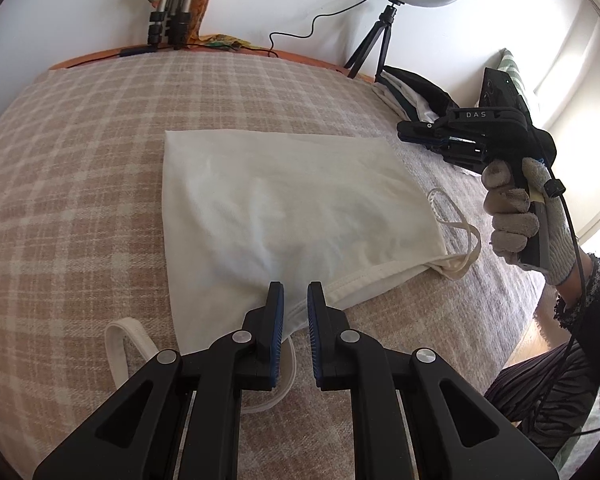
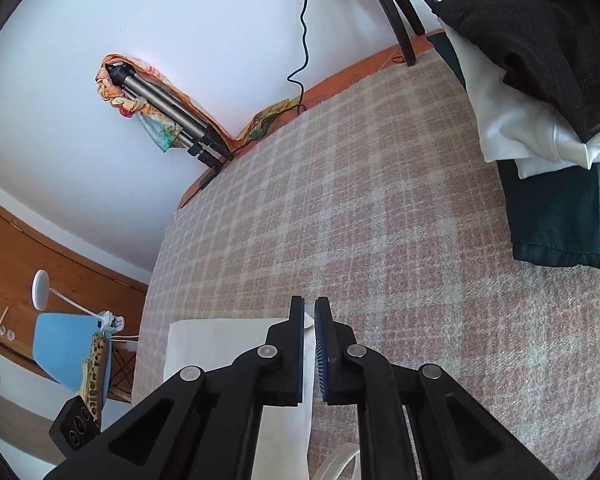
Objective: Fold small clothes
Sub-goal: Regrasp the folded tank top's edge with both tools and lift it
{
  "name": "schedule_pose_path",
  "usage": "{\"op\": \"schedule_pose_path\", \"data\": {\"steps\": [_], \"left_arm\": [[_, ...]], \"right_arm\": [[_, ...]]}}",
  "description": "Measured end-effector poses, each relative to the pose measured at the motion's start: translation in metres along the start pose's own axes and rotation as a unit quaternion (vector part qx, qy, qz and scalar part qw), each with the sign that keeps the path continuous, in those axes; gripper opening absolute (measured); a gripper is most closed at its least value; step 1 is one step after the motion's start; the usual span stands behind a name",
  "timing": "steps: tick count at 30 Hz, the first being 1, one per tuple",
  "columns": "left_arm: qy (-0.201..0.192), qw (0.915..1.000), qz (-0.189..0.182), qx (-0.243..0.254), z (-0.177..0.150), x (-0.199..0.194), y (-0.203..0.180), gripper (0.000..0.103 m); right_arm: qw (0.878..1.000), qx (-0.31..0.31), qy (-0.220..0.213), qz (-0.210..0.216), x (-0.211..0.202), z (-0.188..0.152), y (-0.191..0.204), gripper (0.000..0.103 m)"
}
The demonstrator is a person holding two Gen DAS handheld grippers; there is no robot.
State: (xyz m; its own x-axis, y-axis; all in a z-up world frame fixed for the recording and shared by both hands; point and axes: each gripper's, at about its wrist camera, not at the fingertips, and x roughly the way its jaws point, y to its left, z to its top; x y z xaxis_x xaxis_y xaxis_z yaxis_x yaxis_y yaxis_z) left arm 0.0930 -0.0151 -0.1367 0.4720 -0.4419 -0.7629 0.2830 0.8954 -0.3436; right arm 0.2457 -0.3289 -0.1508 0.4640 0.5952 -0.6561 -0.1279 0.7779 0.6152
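A white top [image 1: 284, 204] is lying half-folded on the checked bed [image 1: 80, 168], the left tongs [image 1: 295, 296] hovering nearly closed and empty over its near hem while the right tongs [image 2: 309, 312], also narrow, are nipping its far right corner, probably to fold it.

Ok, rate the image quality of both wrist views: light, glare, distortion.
Left wrist view: sharp, daylight blown out at the right edge by the window, fisheye bowing the plaid blanket. Right wrist view: evenly lit, no glare, black corners, wall and bed edge curved.
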Motion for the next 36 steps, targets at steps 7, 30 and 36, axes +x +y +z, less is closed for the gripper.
{"op": "schedule_pose_path", "data": {"steps": [7, 30, 36], "left_arm": [[-0.041, 0.9983, 0.003, -0.042, 0.009, -0.035, 0.022, 0.025], [0.004, 0.9603, -0.102, -0.259, 0.019, -0.001, 0.104, 0.036], [0.002, 0.9637, -0.108, -0.244, 0.024, 0.007, 0.094, 0.036]], "right_arm": [[0.998, -0.050, 0.020, -0.024, -0.015, -0.018, 0.021, 0.026], [0.994, -0.044, 0.096, -0.020, -0.008, -0.072, 0.004, 0.046], [0.995, -0.020, 0.097, 0.024, -0.003, -0.071, -0.004, 0.044]]}}
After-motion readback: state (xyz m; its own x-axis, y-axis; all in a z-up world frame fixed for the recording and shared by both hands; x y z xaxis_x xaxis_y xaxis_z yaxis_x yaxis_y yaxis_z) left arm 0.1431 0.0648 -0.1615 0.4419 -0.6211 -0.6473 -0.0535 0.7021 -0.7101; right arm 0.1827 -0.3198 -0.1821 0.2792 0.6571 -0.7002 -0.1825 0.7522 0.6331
